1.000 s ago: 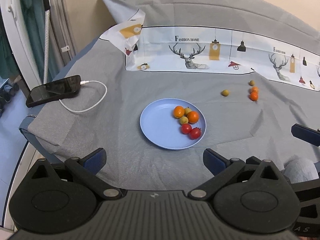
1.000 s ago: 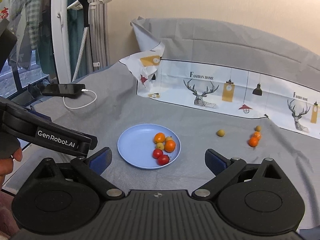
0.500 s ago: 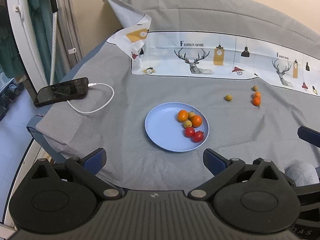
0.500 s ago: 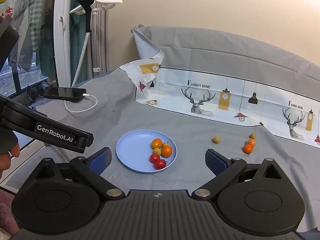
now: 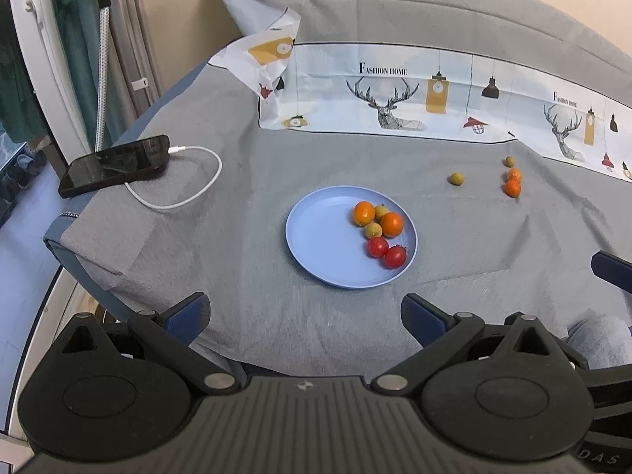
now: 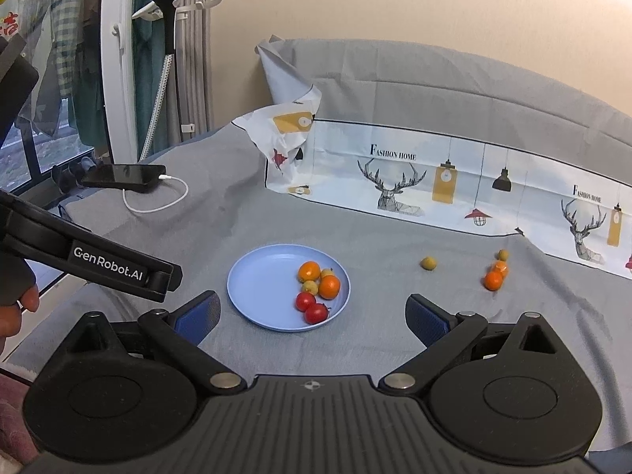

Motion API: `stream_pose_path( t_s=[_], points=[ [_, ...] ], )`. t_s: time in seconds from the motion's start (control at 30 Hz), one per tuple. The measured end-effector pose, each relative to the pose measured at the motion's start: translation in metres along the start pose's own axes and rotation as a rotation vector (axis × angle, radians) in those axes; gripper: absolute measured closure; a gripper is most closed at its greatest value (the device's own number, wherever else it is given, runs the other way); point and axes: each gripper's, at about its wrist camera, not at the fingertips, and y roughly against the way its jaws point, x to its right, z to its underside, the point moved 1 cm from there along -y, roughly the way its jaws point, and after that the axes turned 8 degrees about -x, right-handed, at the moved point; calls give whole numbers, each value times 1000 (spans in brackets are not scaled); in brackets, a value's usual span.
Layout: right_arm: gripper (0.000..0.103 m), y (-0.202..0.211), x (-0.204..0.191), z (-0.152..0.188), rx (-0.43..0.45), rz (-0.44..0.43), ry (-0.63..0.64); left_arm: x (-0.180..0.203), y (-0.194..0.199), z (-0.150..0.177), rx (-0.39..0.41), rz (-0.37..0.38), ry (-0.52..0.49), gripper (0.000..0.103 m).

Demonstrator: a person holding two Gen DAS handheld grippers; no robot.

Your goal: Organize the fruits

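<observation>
A light blue plate (image 5: 316, 237) (image 6: 256, 288) lies mid-table on the grey cloth, holding two oranges (image 5: 363, 213), two yellow-green fruits and two red tomatoes (image 5: 377, 247) along its right side. Loose on the cloth to the far right lie a yellow-green fruit (image 5: 456, 178) (image 6: 427, 263), two oranges (image 5: 512, 187) (image 6: 493, 279) and another small green fruit (image 5: 510, 161). My left gripper (image 5: 306, 312) hangs open and empty near the table's front edge. Just as empty, my right gripper (image 6: 312, 312) stands open in front of the plate.
A black phone (image 5: 114, 166) with a white charging cable (image 5: 185, 193) lies at the table's left edge. A printed cloth (image 5: 395, 94) runs along the back. The left gripper's body (image 6: 91, 260) and a hand cross the left of the right wrist view.
Both grippers have drawn back and up from the table, so the plate and fruit sit a little farther off. Nothing on the table has moved.
</observation>
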Motion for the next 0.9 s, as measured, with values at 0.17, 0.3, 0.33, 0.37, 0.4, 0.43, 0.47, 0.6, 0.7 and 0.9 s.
stream_pose_path(
  t_s=[0.17, 0.3, 0.33, 0.37, 0.4, 0.43, 0.47, 0.6, 0.7, 0.9],
  points=[
    [3, -8, 3, 2, -22, -6, -13, 2, -10, -3, -22, -5, -8, 0],
    [3, -18, 6, 2, -46, -13, -23, 4, -20, -5, -48, -12, -11, 0],
    [3, -20, 7, 2, -51, -13, -27, 5, -23, -6, -55, -14, -11, 0],
    [3, -23, 8, 2, -58, -14, -31, 5, -26, -7, -62, -15, -12, 0],
    [3, -26, 9, 2, -63, -15, -35, 6, -30, -8, -71, -16, -14, 0],
    [3, -28, 10, 3, -69, -15, -39, 6, -32, -10, -79, -17, -16, 0],
    [3, -31, 11, 3, -74, -16, -43, 7, -35, -12, -86, -19, -17, 0],
    [3, -46, 18, 3, -106, -15, -70, 14, -51, -21, -128, -22, -30, 0],
    [3, -58, 29, 6, -126, -12, -101, 24, -66, -32, -165, -17, -49, 0],
    [3, -87, 75, 10, -146, 58, -206, 68, -101, -73, -216, 11, -115, 0]
  ],
)
